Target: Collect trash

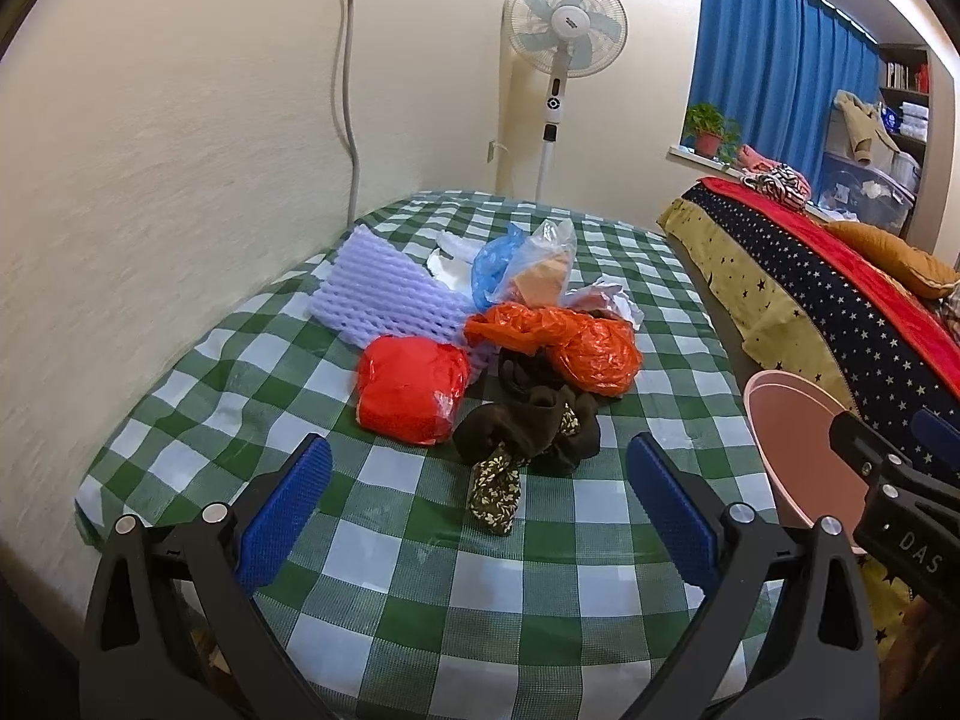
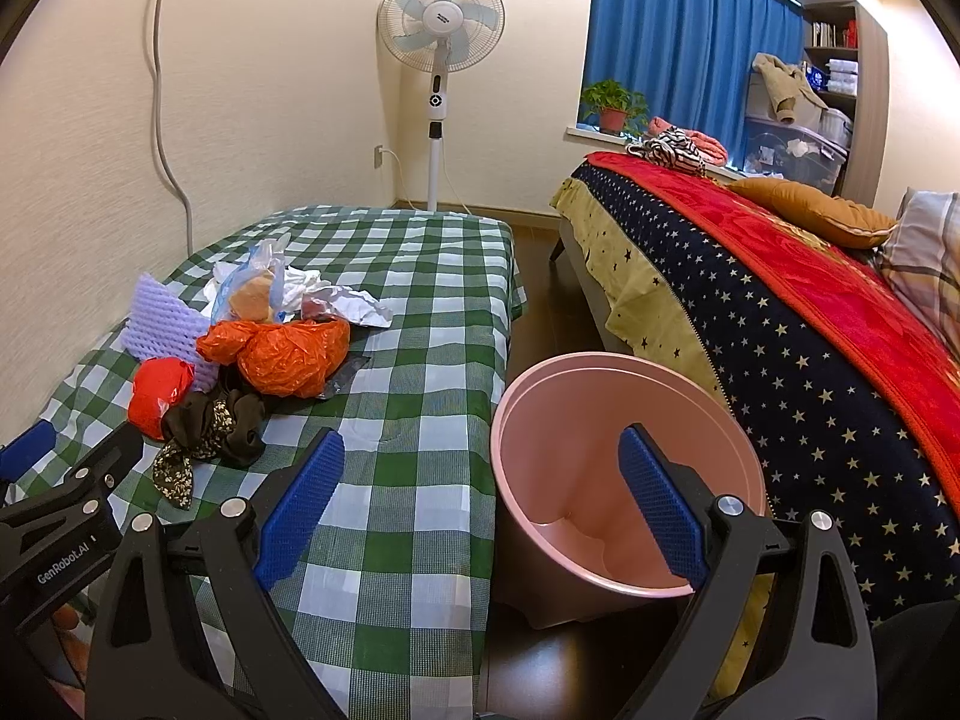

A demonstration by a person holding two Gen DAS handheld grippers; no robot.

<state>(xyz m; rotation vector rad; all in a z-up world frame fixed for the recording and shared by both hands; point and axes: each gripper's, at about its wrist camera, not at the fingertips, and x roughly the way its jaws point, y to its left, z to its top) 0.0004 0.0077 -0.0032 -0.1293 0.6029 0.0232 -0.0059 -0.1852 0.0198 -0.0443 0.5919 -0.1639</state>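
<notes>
My left gripper (image 1: 480,510) is hovering over the green checked tablecloth (image 1: 420,570), blue pads spread wide and empty. Just ahead a dark floral rag (image 1: 528,438) is lying nearest, fronting the trash pile. I am judging it best pinched at its bunched middle. My right gripper (image 2: 480,504) (also spread, empty) is waiting by the pink bin (image 2: 576,396).

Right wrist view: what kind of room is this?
Most likely a bedroom in a home: a bed with a star-print cover and red blanket, a white standing fan by the wall, and blue window curtains behind a potted plant.
</notes>
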